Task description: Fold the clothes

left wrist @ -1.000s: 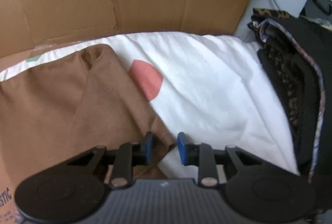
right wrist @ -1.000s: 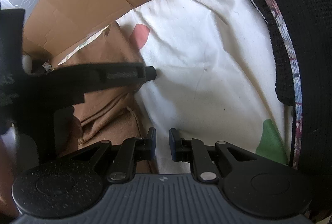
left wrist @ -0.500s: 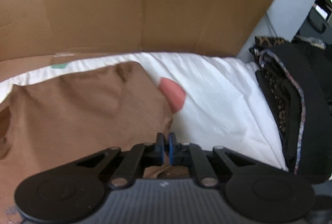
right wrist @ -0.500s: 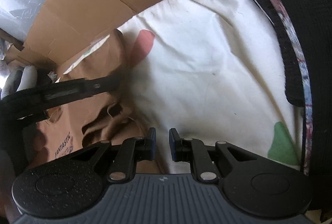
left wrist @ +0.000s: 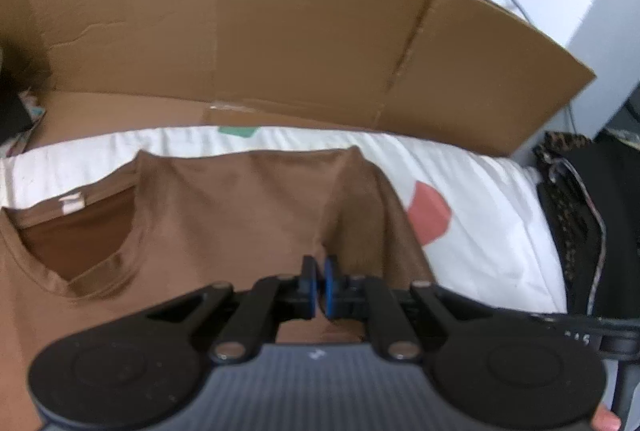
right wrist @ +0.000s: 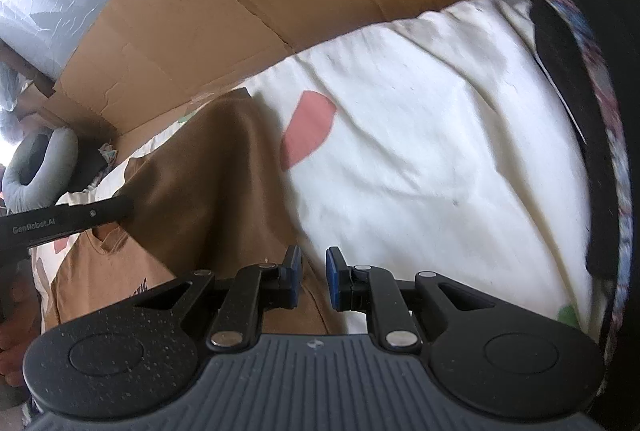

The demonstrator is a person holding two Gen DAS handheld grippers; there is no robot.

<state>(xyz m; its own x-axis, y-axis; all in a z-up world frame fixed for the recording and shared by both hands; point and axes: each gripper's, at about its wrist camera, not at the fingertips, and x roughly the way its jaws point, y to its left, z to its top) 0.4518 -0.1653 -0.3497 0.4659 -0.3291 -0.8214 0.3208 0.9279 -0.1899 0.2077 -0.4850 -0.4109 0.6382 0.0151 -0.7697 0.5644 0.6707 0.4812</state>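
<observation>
In the left wrist view, the left gripper point(left wrist: 319, 285) is seen with its jaws brought together on a fold of the brown T-shirt point(left wrist: 224, 215), whose sleeve side is drawn up into a ridge ahead of the tips, presumably so that it can be carried across the body of the shirt as a fold. The shirt is spread on a white sheet point(left wrist: 480, 231) ahead of and below the tool, with a cardboard wall point(left wrist: 280, 31) beyond. The right gripper point(right wrist: 313, 277) is held with its jaws a little apart over the shirt's edge, nothing being pinched, probably so the cloth can be steadied.
</observation>
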